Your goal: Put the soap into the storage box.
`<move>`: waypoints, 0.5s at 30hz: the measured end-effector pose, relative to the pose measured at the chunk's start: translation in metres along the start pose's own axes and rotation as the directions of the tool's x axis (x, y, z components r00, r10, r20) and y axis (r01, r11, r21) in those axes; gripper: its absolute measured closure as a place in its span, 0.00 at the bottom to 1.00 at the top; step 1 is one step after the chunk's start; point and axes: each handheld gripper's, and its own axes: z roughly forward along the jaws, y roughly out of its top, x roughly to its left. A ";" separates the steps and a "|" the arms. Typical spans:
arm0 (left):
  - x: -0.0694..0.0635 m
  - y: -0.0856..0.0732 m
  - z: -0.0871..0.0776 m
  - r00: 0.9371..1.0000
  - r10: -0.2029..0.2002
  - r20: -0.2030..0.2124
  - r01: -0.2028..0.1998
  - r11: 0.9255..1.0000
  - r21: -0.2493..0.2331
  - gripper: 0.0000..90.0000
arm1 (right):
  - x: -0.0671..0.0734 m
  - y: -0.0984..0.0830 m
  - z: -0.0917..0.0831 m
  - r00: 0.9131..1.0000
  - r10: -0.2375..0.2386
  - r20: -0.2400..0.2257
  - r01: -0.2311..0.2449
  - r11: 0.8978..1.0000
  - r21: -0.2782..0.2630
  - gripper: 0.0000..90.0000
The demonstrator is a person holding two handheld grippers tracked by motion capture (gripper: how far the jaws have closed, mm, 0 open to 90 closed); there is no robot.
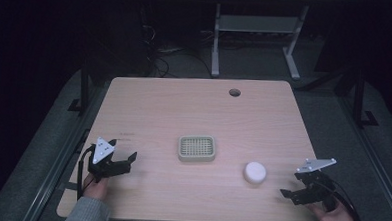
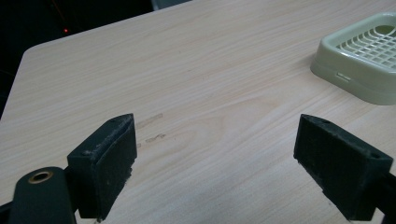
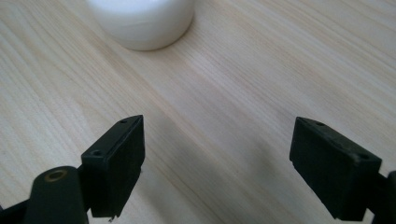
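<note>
Two objects rest on my table (image 1: 149, 108), neither yet handled: the green soap dish (image 1: 197, 148) at centre and, smaller, the white round soap (image 1: 255, 172) just right of it. My left gripper (image 1: 122, 163) and right gripper (image 1: 293, 186) both stand wide apart, empty. Remaining, I judge: grasp soap, set it in dish.

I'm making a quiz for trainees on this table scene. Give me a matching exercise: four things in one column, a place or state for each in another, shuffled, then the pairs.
Things:
1. soap dish
2. white puck
3. left hand-held gripper
4. table hole

Places or states:
A. far edge of the table
B. table's middle
C. open, near left edge
D. just ahead of the right hand-held gripper

Pairs: 1-B, 2-D, 3-C, 4-A
</note>
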 end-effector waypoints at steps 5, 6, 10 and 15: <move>0.000 0.000 -0.001 1.000 -0.001 0.004 0.001 1.000 0.003 0.14 | 0.003 0.003 -0.002 1.000 -0.016 0.001 0.016 1.000 -0.005 0.20; 0.000 0.000 -0.001 1.000 -0.001 0.004 0.001 1.000 0.003 0.14 | 0.003 0.003 -0.002 1.000 -0.016 0.001 0.016 1.000 -0.005 0.20; -0.001 -0.001 -0.001 1.000 0.005 0.005 -0.005 1.000 0.004 0.14 | 0.007 0.008 -0.005 1.000 -0.028 0.004 0.028 1.000 -0.004 0.20; 0.000 -0.001 -0.001 1.000 0.003 0.004 -0.003 1.000 0.006 0.14 | 0.010 0.013 -0.006 0.999 -0.044 -0.009 0.044 0.999 0.003 0.20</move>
